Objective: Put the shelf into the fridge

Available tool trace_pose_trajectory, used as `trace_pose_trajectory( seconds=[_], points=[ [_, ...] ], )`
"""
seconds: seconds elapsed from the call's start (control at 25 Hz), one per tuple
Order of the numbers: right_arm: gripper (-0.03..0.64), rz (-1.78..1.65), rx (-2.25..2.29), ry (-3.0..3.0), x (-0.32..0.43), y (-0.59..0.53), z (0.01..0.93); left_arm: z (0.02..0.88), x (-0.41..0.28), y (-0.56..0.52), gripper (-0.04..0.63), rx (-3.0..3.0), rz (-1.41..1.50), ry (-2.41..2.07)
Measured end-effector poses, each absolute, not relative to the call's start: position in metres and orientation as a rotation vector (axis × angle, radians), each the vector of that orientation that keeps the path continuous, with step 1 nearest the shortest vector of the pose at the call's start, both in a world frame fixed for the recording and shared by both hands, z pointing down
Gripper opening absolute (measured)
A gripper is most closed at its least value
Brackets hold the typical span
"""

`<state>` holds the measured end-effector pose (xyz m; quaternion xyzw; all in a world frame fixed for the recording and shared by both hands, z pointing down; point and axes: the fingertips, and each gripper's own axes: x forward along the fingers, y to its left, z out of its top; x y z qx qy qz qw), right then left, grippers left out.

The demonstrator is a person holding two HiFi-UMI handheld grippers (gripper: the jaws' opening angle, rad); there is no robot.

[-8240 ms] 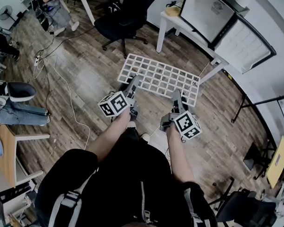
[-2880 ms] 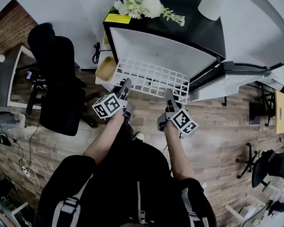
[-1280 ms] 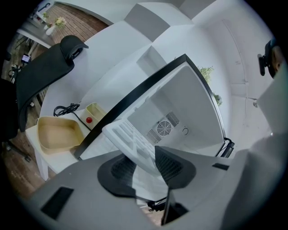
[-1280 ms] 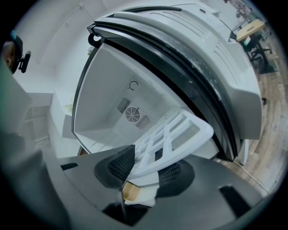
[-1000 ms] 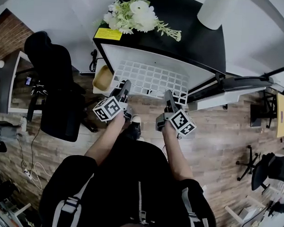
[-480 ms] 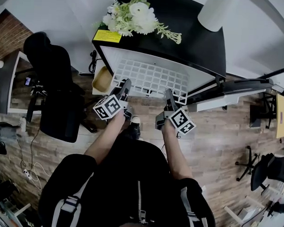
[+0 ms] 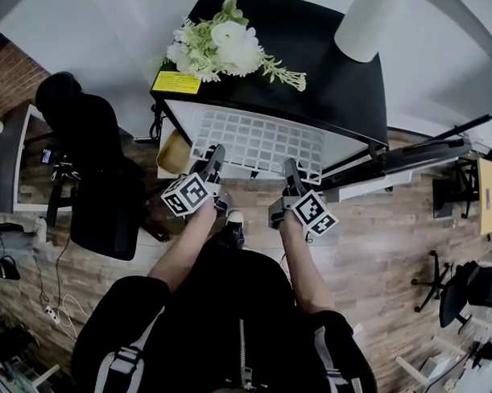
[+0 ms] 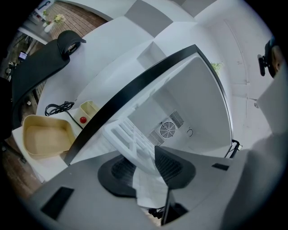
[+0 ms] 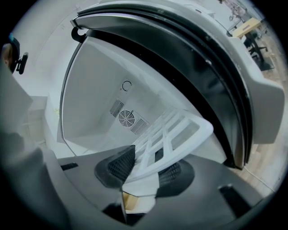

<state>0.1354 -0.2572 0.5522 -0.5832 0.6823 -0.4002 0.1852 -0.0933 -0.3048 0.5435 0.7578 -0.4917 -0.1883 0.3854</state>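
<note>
One shelf (image 7: 260,144) – a white openwork grid – is found lying level in the mouth of one open fridge (image 7: 331,66), its far part inside the white cavity and its near edge projecting toward the person. Two grippers are counted, each carrying one marker cube. The left gripper (image 7: 213,156) is clamped on the near edge of the shelf toward its left corner; in the left gripper view both pads (image 8: 119,173) are seen pressed against the white frame (image 8: 130,139). The right gripper (image 7: 290,165) is likewise closed on the near edge toward the right corner, and in the right gripper view the shelf (image 9: 175,134) is pinched between its two pads (image 9: 121,166). One round fan grille (image 9: 126,118) is noted on the back wall of the cavity, flanked by slatted vents. The fridge door (image 7: 408,161) is swung wide to the right. On the black top of the fridge one bunch of white flowers (image 7: 223,50) and one yellow label (image 7: 176,82) are recorded, with one white cylinder (image 7: 365,27) at the far right corner. Beside the fridge, to the left, one beige tub (image 8: 47,134) is observed – and behind it one smaller tray holding a single red item (image 8: 83,120), with one black cable (image 8: 56,108) nearby. One black office chair (image 7: 94,170) is placed on the wood-pattern floor (image 7: 390,237) at the left.
</note>
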Motion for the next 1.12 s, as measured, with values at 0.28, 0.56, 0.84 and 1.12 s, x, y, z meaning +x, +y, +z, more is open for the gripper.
trace_pose_trajectory(
  seconds=[0.28,0.56,0.84,1.12],
  points=[
    [0.149,-1.121,-1.652,1.907,0.138,-0.268,0.553,0.547,-0.093,-0.315,0.14,1.91,-0.489,-1.277],
    [0.149,-1.114,-1.659,1.894,0.141,-0.28,0.555,0.546,-0.089,-0.327,0.137,1.91,-0.493,-1.268],
    [0.15,-1.12,-1.627,1.884,0.142,-0.286,0.553,0.547,-0.088,-0.332,0.137,1.923,-0.492,-1.245],
    [0.138,-1.11,-1.591,1.908,0.137,-0.264,0.551,0.543,-0.086,-0.318,0.14,1.947,-0.499,-1.197]
  ],
)
